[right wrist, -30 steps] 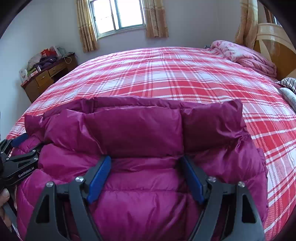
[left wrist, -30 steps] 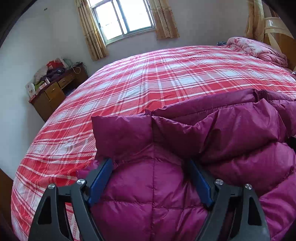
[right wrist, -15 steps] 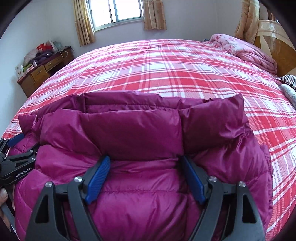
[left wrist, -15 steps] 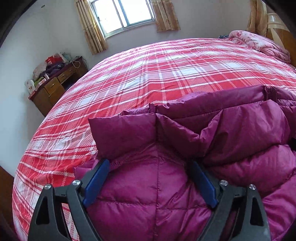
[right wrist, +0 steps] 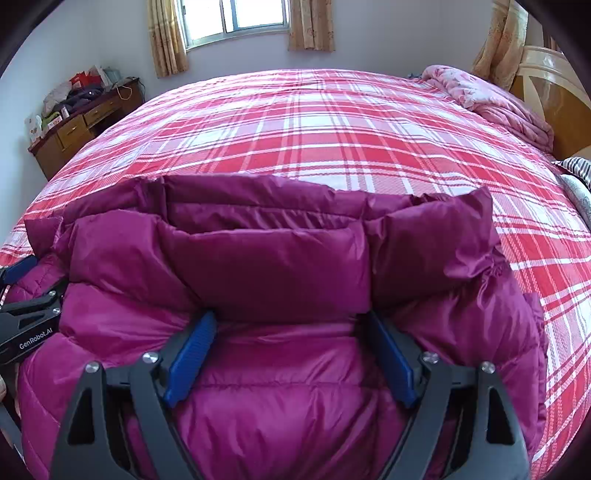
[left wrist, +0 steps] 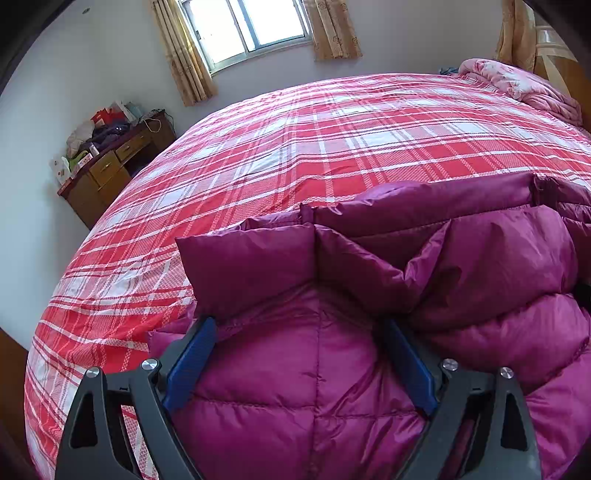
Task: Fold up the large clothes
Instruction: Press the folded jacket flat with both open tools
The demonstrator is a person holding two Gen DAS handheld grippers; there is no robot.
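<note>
A magenta quilted down jacket (left wrist: 332,369) lies folded on the red plaid bed (left wrist: 332,140), and shows in the right wrist view (right wrist: 277,387) too. My left gripper (left wrist: 297,328) is open, its blue pads (left wrist: 188,365) straddling the puffy fabric at the jacket's left end. My right gripper (right wrist: 290,321) is open too, its pads (right wrist: 192,354) either side of a padded fold near the jacket's right end. The left gripper also shows at the left edge of the right wrist view (right wrist: 26,325).
A wooden desk (left wrist: 107,173) piled with clutter stands by the far left wall under a curtained window (left wrist: 255,26). A pink quilt (right wrist: 491,99) lies at the bed's far right by the headboard (right wrist: 554,85). A striped pillow (right wrist: 576,166) is at the right edge.
Both grippers have tilted and edged slightly forward over the jacket; the folded fabric has settled a little lower. Both stay open.
</note>
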